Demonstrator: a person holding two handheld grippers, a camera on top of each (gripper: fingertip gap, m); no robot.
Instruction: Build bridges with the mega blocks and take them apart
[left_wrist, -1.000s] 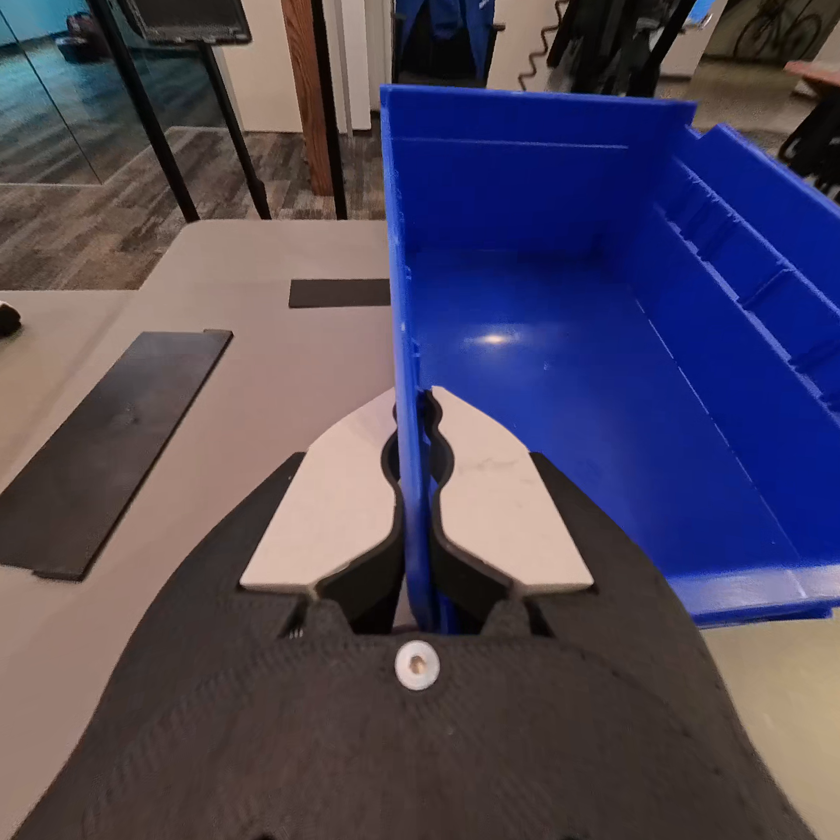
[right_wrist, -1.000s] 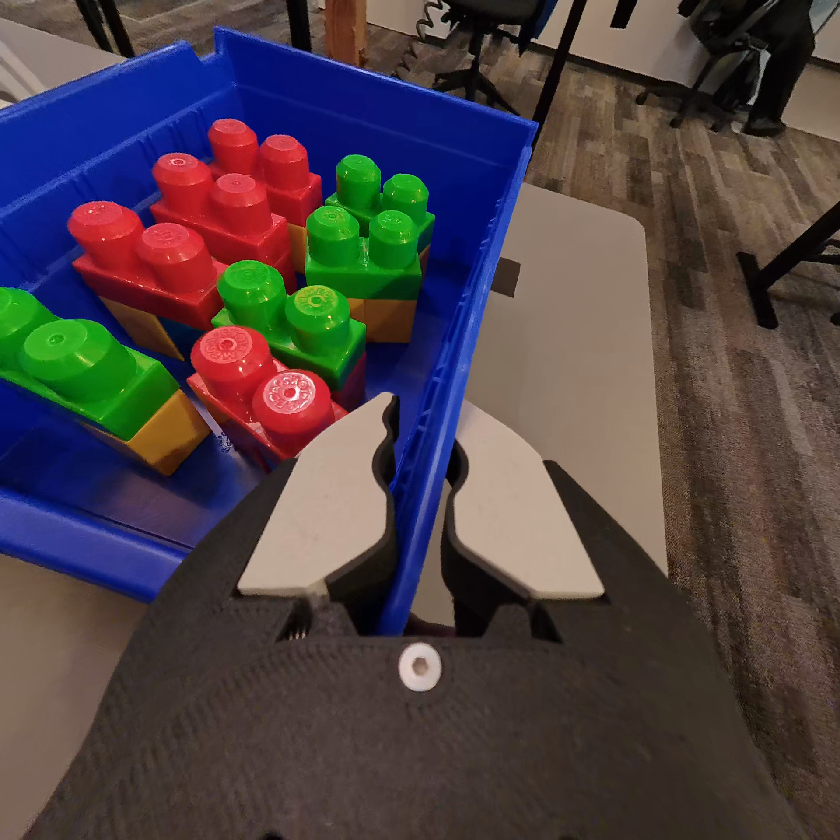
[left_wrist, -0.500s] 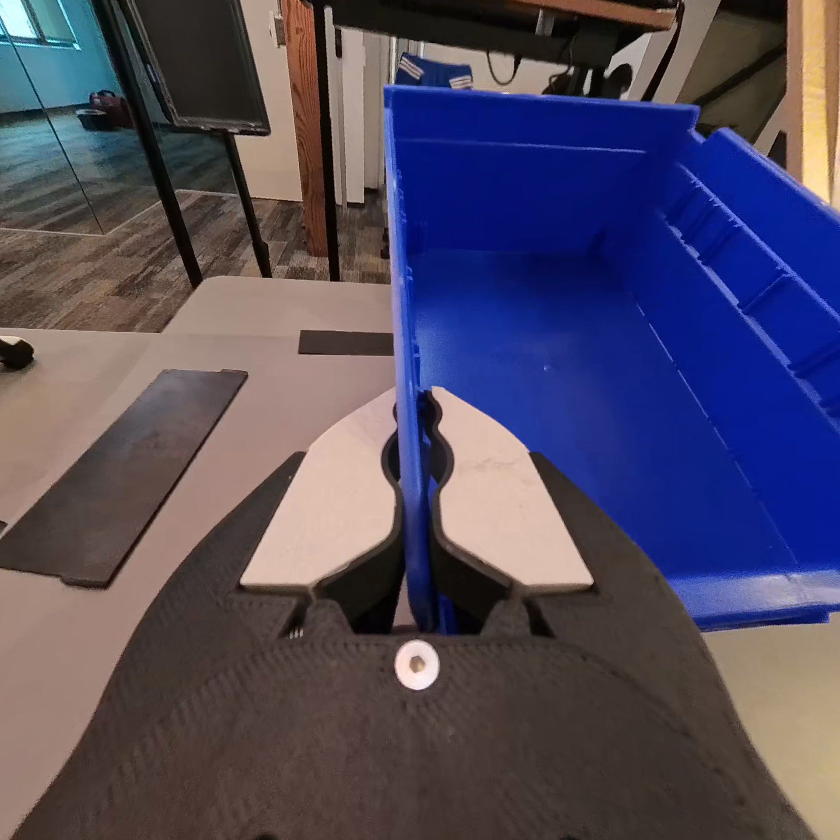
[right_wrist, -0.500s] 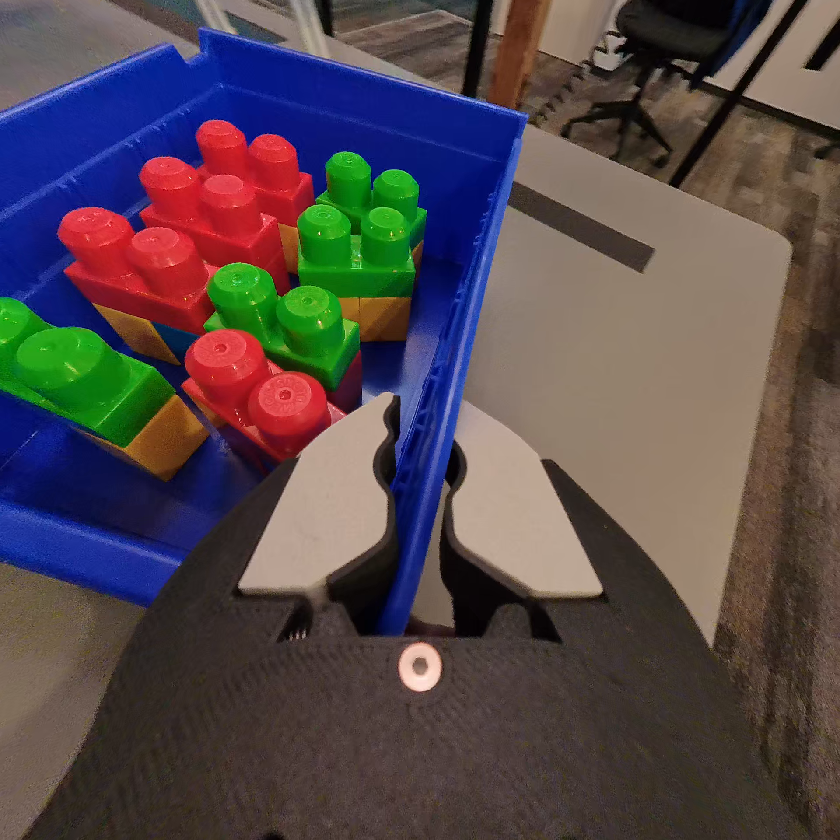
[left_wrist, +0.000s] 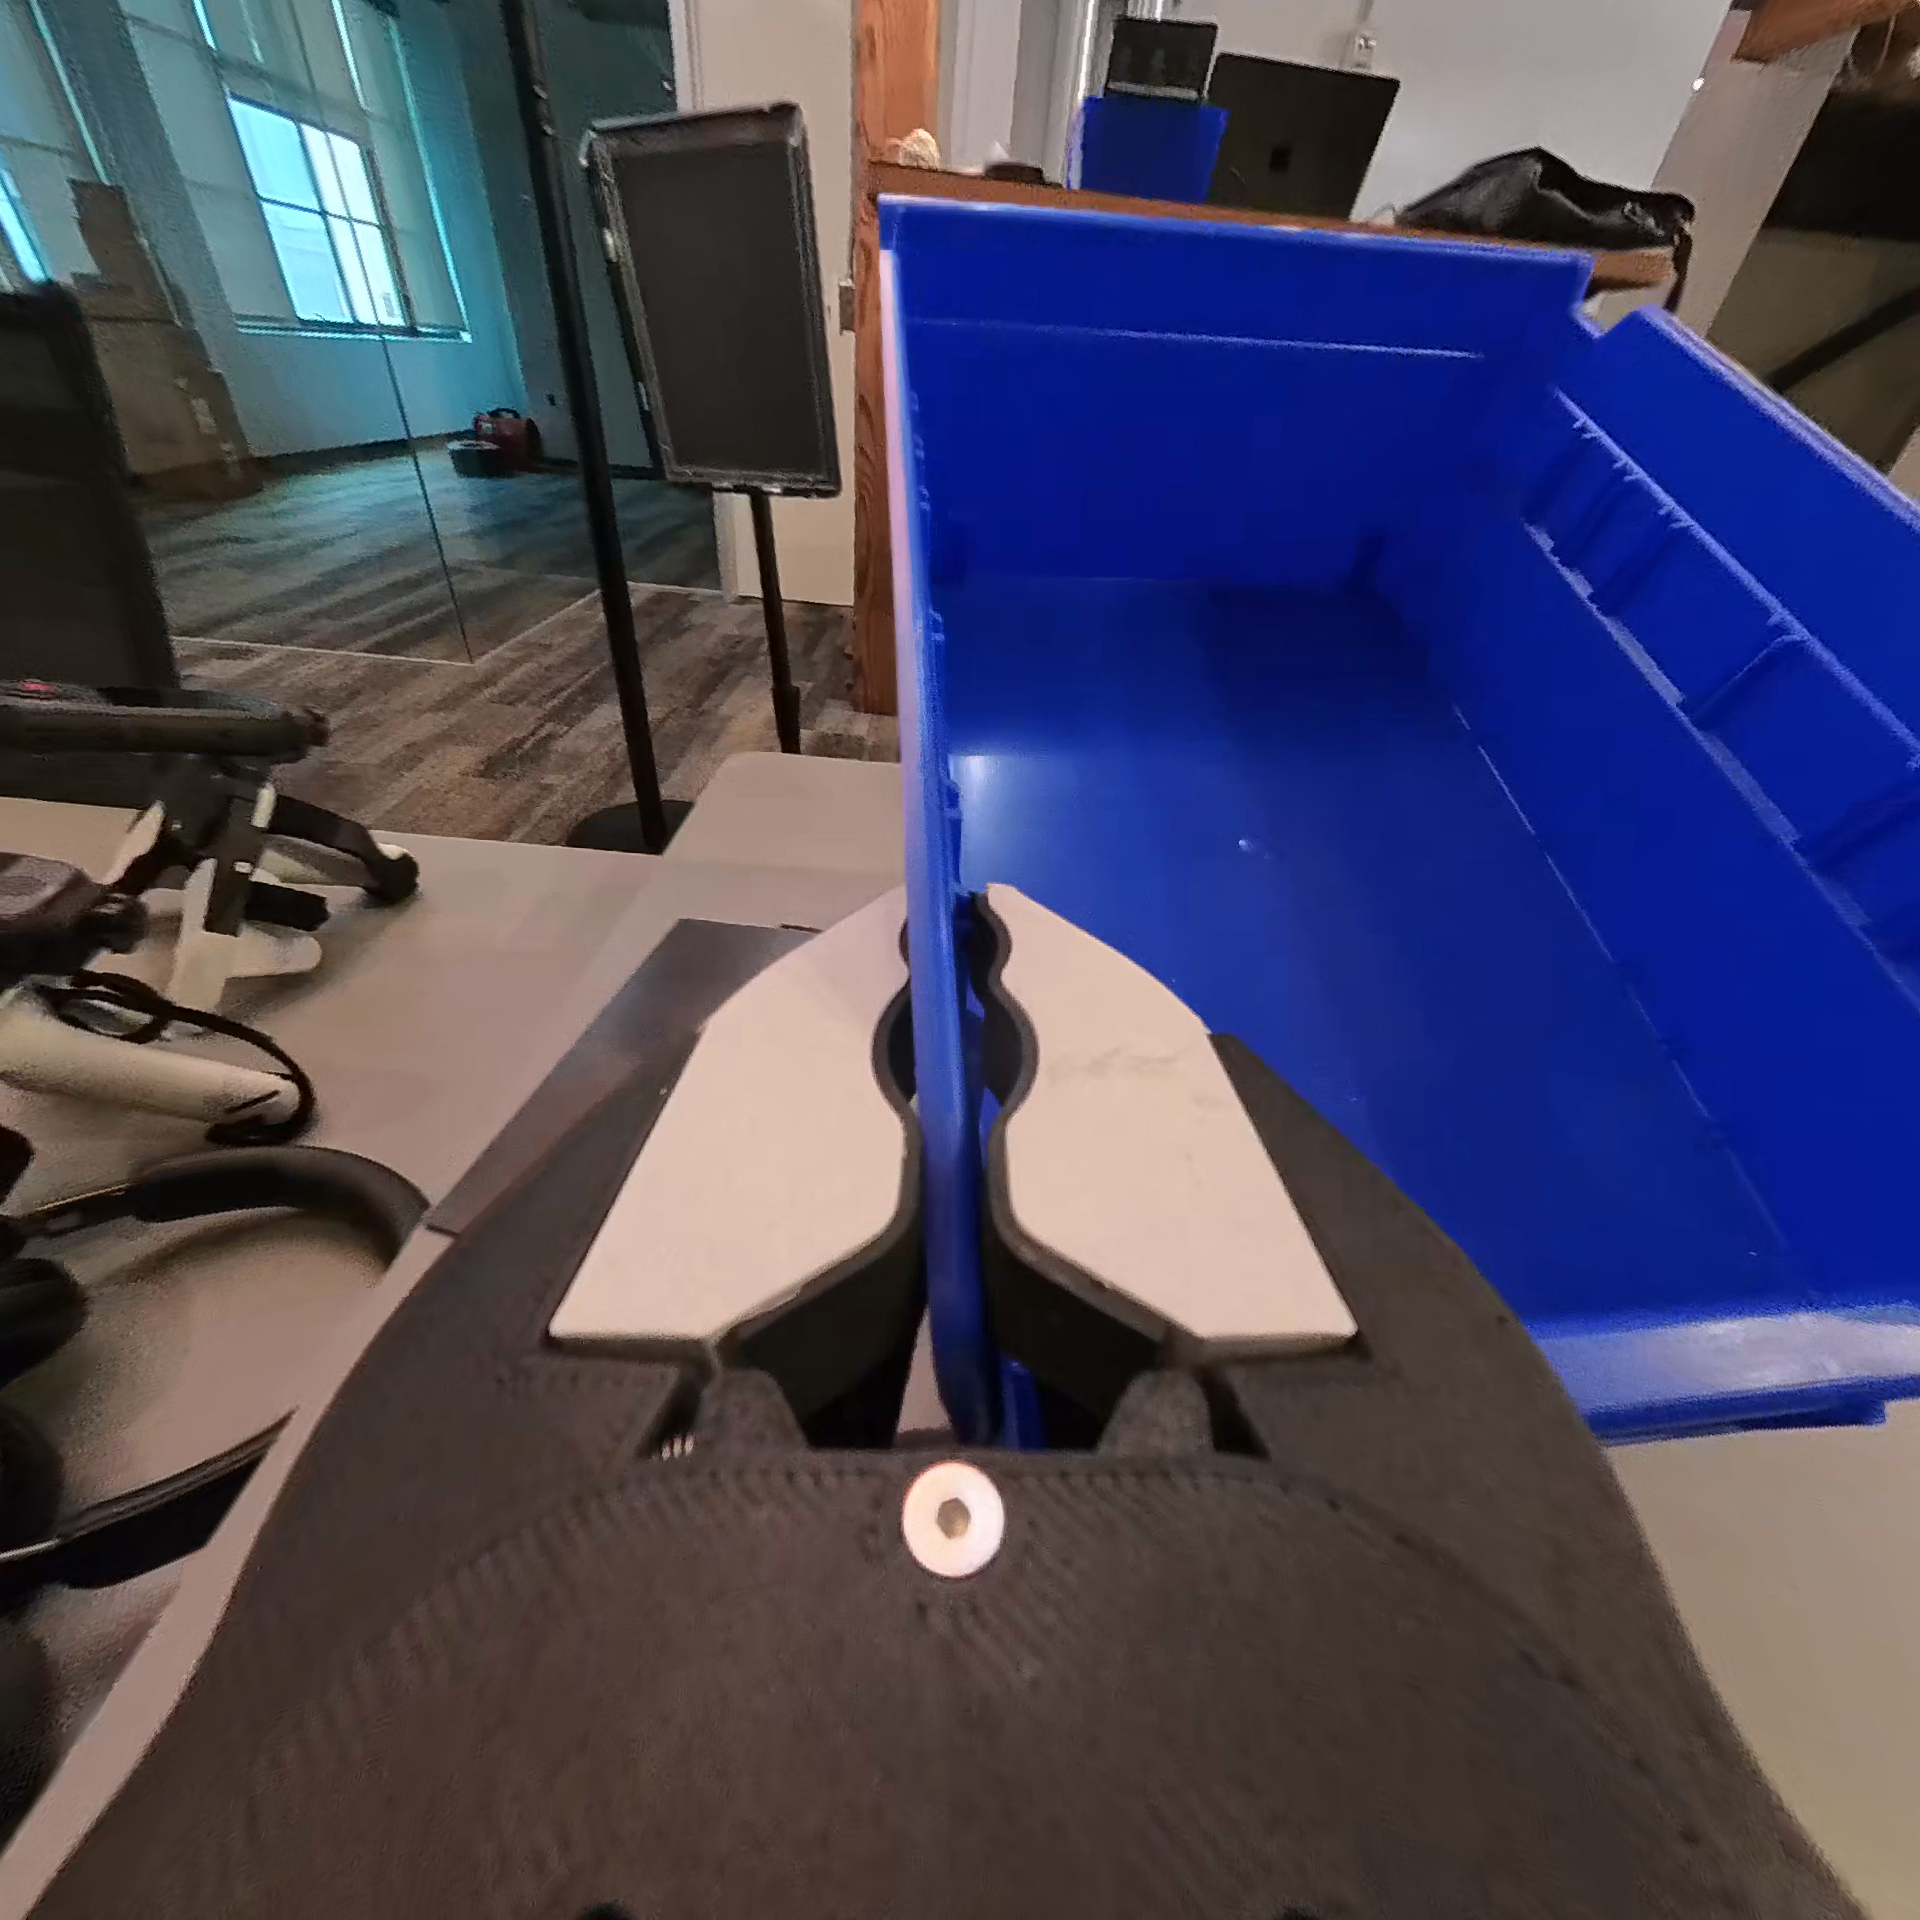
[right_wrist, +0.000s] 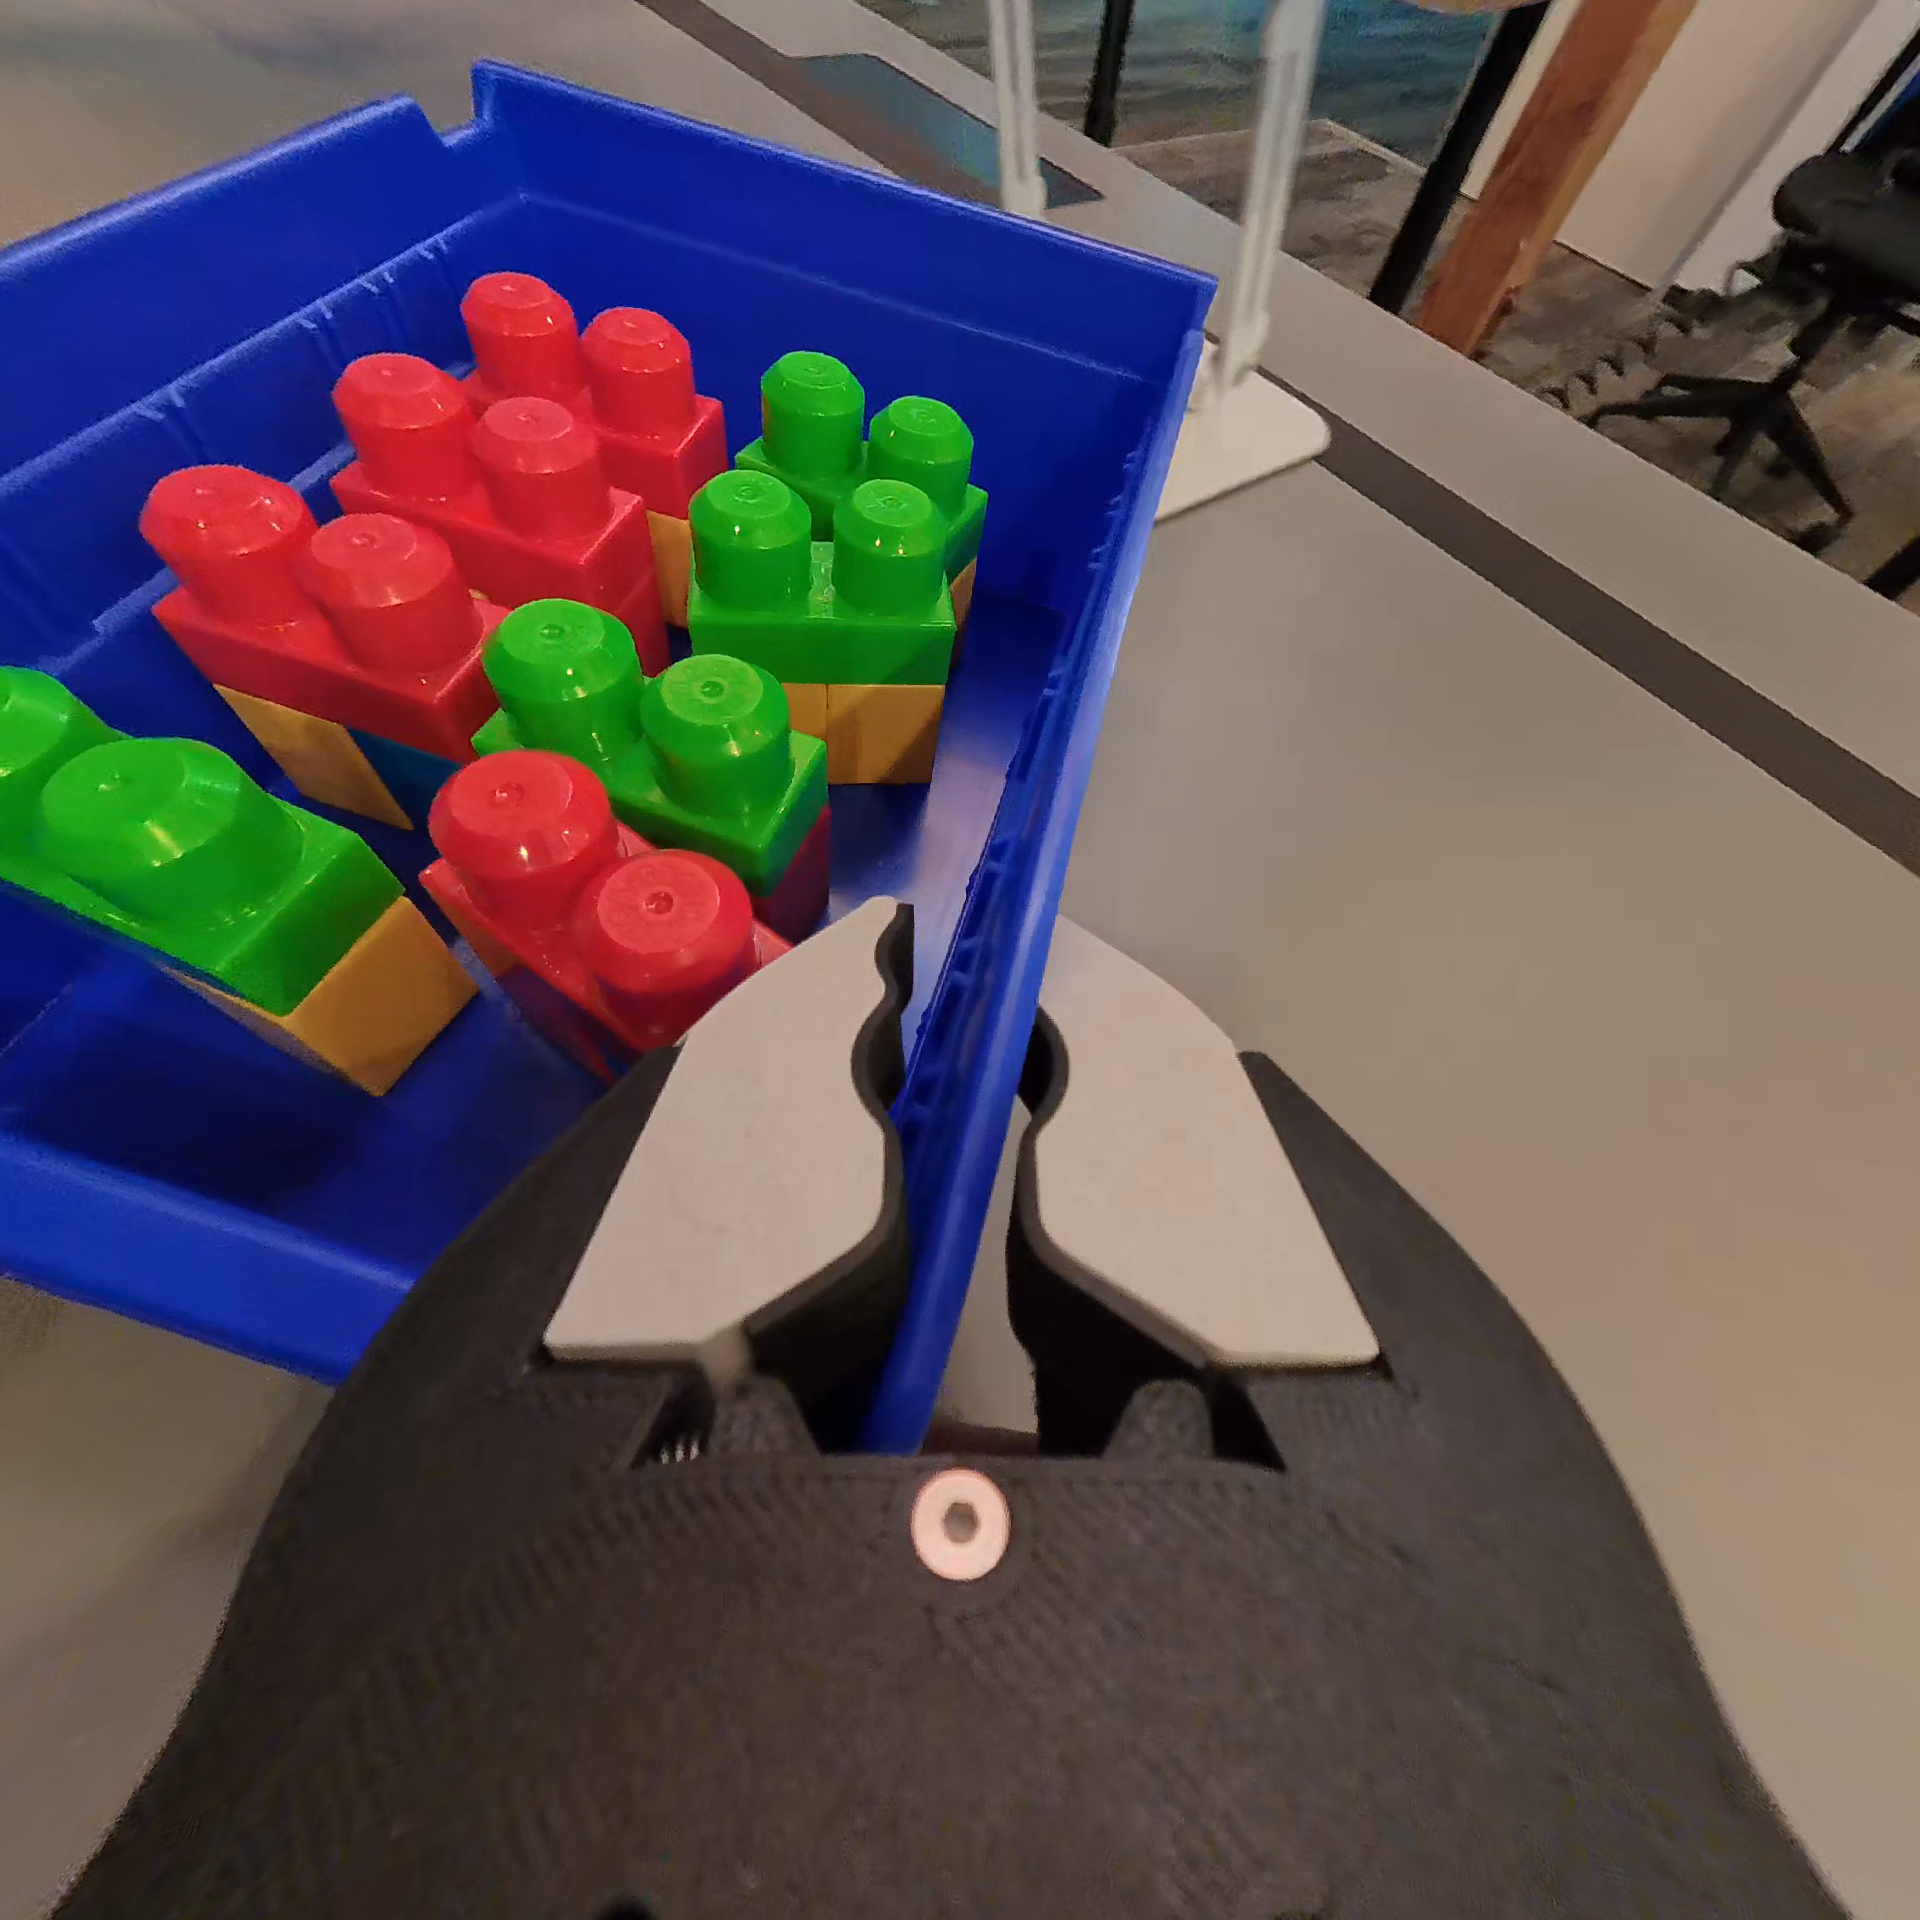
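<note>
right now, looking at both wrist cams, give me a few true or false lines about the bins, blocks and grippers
1. The left gripper is clamped on the wall of a blue bin. True.
2. That bin holds green blocks. False: its visible floor is bare.
3. The right gripper grips a red block. False: its fingers straddle the side wall of a blue bin.
4. Red-topped and green-topped block stacks stand in that bin. True.
5. The blocks sit on the grey table. False: all are inside the bin.
</note>
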